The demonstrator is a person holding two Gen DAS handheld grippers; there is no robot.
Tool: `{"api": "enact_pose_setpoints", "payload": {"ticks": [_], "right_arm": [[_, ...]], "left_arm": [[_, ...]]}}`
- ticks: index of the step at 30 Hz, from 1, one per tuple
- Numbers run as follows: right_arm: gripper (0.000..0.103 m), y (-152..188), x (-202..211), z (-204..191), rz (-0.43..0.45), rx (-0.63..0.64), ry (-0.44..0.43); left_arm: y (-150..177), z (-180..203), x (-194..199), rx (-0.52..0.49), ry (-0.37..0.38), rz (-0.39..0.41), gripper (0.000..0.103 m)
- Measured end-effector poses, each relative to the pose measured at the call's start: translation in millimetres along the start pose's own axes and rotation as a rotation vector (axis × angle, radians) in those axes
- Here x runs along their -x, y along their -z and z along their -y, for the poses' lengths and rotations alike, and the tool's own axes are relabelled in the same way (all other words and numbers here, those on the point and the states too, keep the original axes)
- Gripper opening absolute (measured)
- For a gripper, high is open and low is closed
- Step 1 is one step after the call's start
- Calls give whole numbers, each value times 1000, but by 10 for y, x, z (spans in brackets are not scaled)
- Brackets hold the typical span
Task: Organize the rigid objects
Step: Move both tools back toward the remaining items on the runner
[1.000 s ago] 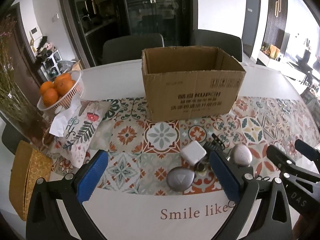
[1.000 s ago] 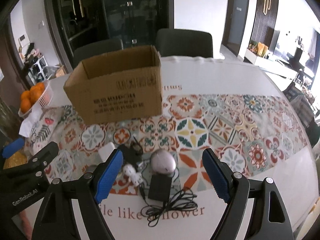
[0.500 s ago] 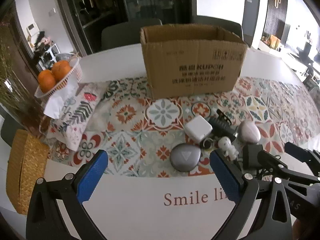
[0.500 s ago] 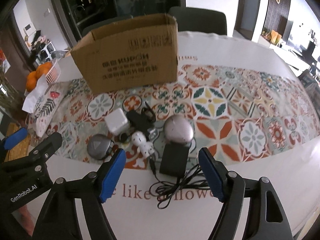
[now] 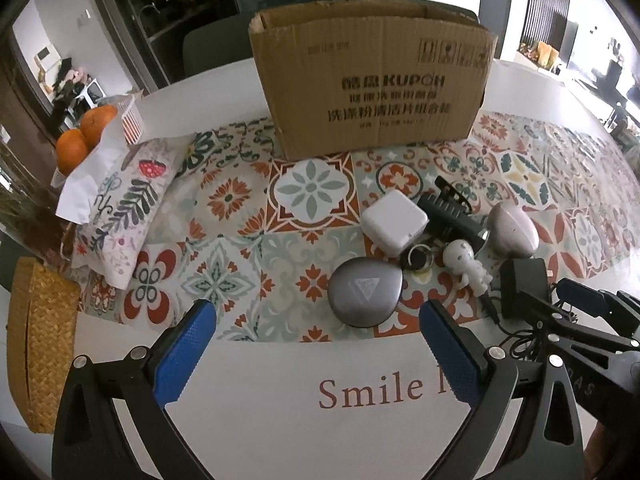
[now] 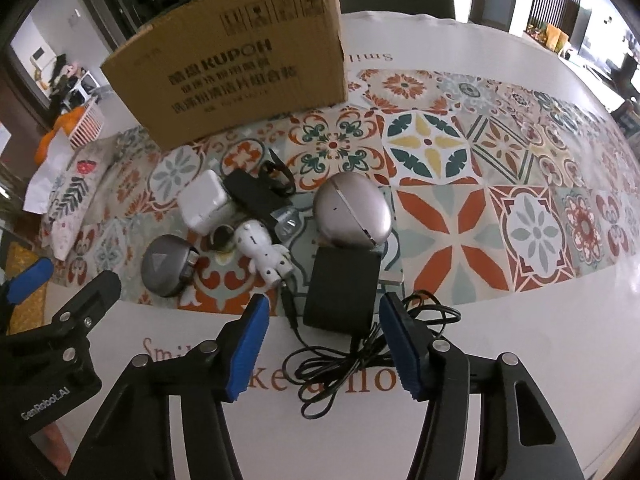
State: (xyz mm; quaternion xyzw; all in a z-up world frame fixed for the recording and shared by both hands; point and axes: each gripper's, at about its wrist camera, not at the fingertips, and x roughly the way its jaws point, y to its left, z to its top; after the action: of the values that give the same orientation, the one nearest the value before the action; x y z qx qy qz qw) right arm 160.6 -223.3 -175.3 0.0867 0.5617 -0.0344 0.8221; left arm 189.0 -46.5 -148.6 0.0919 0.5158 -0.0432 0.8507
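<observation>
My right gripper (image 6: 322,344) hangs with fingers spread on either side of the near end of the black power adapter (image 6: 340,288), not yet touching it. My left gripper (image 5: 316,354) is spread too, empty, just near of the round grey case (image 5: 365,292). The cardboard box (image 5: 372,76) stands at the far side. I judge I should straddle the adapter's body squarely, clear of the loose cable (image 6: 352,356), and pinch firmly before lifting.

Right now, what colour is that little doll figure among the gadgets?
White; the little doll figure shows best in the right wrist view.
</observation>
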Motion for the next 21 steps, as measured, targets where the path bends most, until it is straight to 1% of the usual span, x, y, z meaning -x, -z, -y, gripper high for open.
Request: {"api": "enact_pose_setpoints", "payload": {"ticks": [3,7,13,17,21], "right_arm": [[57,-7,-67,22,-12,-6,2],[52,-25,-163,35,-29,-6,19],[52,-58,-254,13,-35,-5,36],[50,-62,-328,3,-55,0,59],[50,-68,-388,-1,-55,4,70]], "left_arm": [[10,12,-57,1,-2,-13,103],[6,17,-122,9,-11,-26,103],[28,-17,-234,36,-18,-61,103],[60,-48,-287,53,-18,-76,103],[89,-73,-336,66,-18,-87,103]]}}
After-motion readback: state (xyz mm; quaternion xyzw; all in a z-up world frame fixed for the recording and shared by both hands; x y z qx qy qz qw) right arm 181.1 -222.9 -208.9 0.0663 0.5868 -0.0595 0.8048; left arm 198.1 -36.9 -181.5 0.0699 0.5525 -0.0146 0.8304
